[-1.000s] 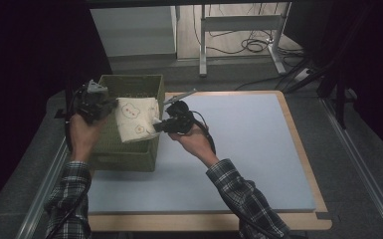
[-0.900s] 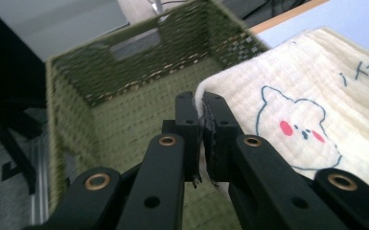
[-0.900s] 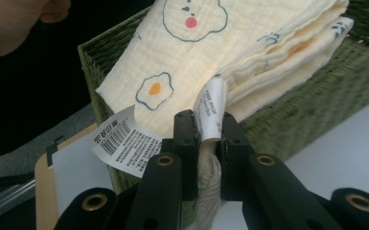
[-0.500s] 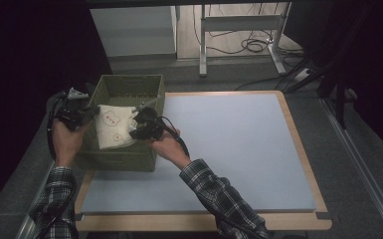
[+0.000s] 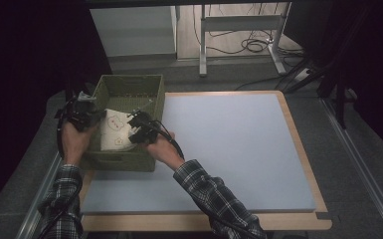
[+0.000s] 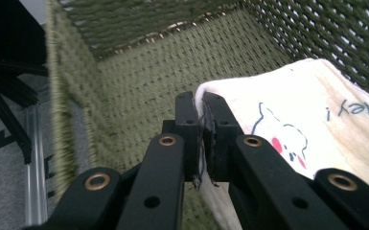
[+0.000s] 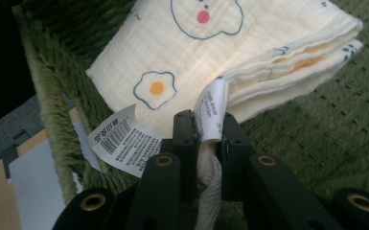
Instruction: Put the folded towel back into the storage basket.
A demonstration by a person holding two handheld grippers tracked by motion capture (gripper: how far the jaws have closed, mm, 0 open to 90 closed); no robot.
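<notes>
Both grippers are clamping the same folded cream cloth [image 5: 116, 134] and holding it inside the green woven basket [image 5: 129, 87], which is sitting at the near-left part of the pale blue mat [image 5: 239, 149] on the wooden-edged table [image 5: 303, 164].

In the left gripper view, the left gripper [image 6: 202, 124] is pinching a corner of the cloth [image 6: 287, 120] between its black jaws — they are standing almost together, with only the fabric's edge between them. The printed side is facing up there: a small white creature with red cheeks outlined in blue, and beside it some blue handwriting that is reading upside down, something like "hey!" — I cannot be sure of the letters.

In the right gripper view, the right gripper [image 7: 205, 129] is closing narrowly on another edge of the cloth [image 7: 211, 52], with a white care label [image 7: 212, 110] sticking up between the jaws. A second white tag [image 7: 122, 139] is hanging at the left, carrying a barcode and lines of fine print too small to read. The cloth's pattern here is showing a fried egg with an orange yolk and a blue-outlined face with a pink dot. The folded layers are resting against the basket's woven floor [image 7: 326, 124].

In the high view, the left gripper [image 5: 82, 115] is at the basket's left wall and the right gripper [image 5: 138, 130] is over its near-right part, the cloth stretching between them.
</notes>
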